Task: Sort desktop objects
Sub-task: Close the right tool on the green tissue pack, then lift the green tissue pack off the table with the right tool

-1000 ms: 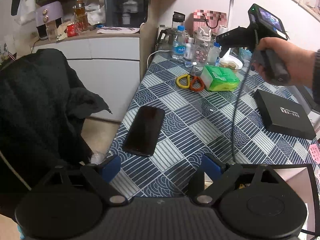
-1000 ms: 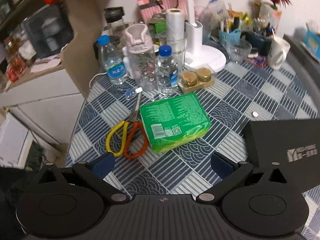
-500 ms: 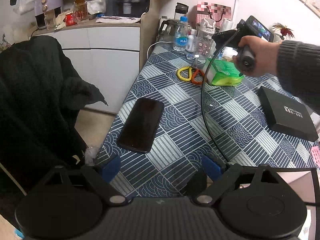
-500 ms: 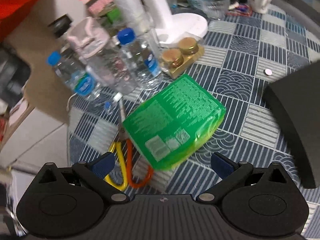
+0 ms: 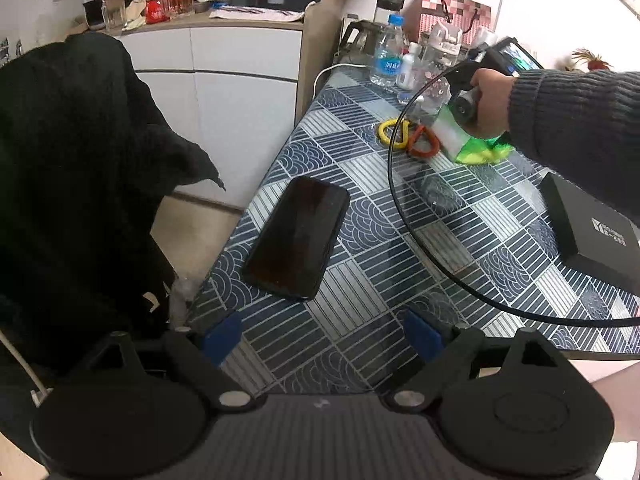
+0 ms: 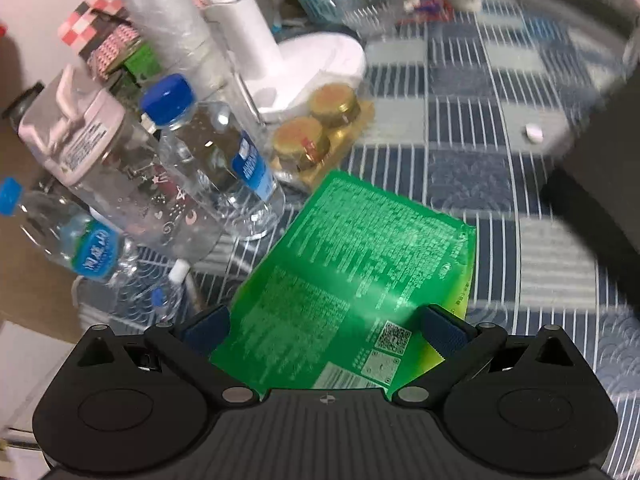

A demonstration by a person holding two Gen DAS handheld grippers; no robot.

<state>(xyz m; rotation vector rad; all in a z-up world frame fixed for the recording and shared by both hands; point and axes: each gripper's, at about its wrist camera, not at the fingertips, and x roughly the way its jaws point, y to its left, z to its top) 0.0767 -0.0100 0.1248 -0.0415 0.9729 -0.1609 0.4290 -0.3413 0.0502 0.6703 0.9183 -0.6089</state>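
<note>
A green tissue pack (image 6: 360, 276) lies on the patterned table and its near end sits between the open blue fingers of my right gripper (image 6: 324, 330), which straddles it from above. In the left wrist view the pack (image 5: 476, 150) is half hidden by the hand holding the right gripper (image 5: 472, 92). Scissors with yellow and orange handles (image 5: 406, 138) lie just left of the pack. A black phone (image 5: 298, 236) lies face up near the table's left edge. My left gripper (image 5: 322, 338) is open and empty above the near table edge.
Water bottles (image 6: 224, 156), a pink-lidded bottle (image 6: 92, 148), gold-lidded jars (image 6: 316, 132) and a white lamp base (image 6: 316, 64) crowd behind the pack. A black box (image 5: 588, 228) lies at the right. A chair with a dark coat (image 5: 76, 184) stands left of the table.
My right gripper has moved down and forward onto the green pack, so its fingers now flank the pack's near end. My left gripper has stayed nearly still.
</note>
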